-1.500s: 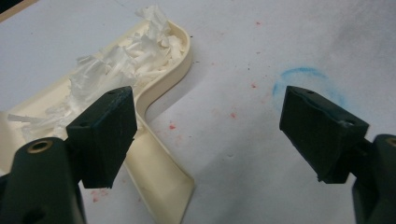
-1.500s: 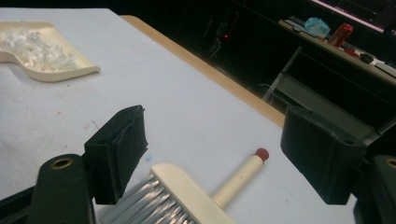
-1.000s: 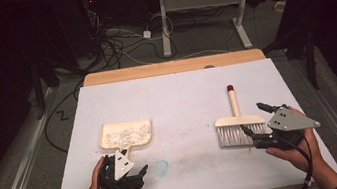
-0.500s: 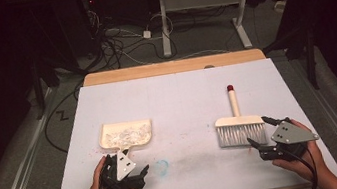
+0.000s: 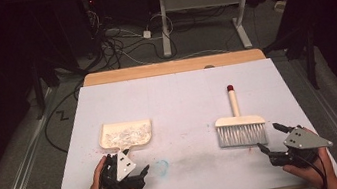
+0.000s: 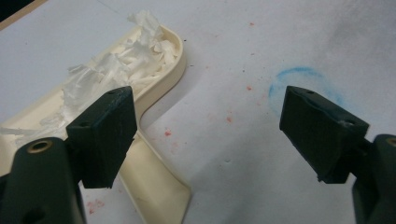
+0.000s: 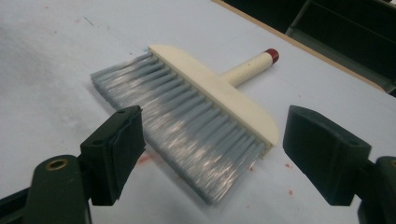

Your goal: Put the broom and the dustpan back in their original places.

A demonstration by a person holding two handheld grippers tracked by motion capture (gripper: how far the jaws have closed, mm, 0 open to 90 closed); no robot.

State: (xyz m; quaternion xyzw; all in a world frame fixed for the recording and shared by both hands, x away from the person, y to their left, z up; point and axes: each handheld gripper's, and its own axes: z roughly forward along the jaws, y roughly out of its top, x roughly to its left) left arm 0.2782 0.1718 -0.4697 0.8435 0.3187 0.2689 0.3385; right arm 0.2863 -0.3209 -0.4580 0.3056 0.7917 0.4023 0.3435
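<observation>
Both tongs stand with their jaws wide apart and nothing between them: the left tongs (image 5: pixel 138 176) sit at the near edge of the worktop (image 5: pixel 177 98), just short of the cream dustpan (image 5: pixel 126 134), whose flat handle runs under the left jaw in the left gripper view; the right tongs (image 5: pixel 270 138) hover just beside the bristle end of the hand brush (image 5: pixel 240 126), which lies flat with its red-tipped handle pointing away from the person. Shredded white paper (image 6: pixel 116 65) already fills the dustpan, so the sweeping looks done or nearly so, and this reads as a pause with both tools set down. Next would likely be closing the left jaws on the dustpan handle, squarely and low, so the load stays level when lifted. No brand, label or writing can be read; a smudged blue ring (image 6: pixel 306 86) and red specks mark the sheet.
</observation>
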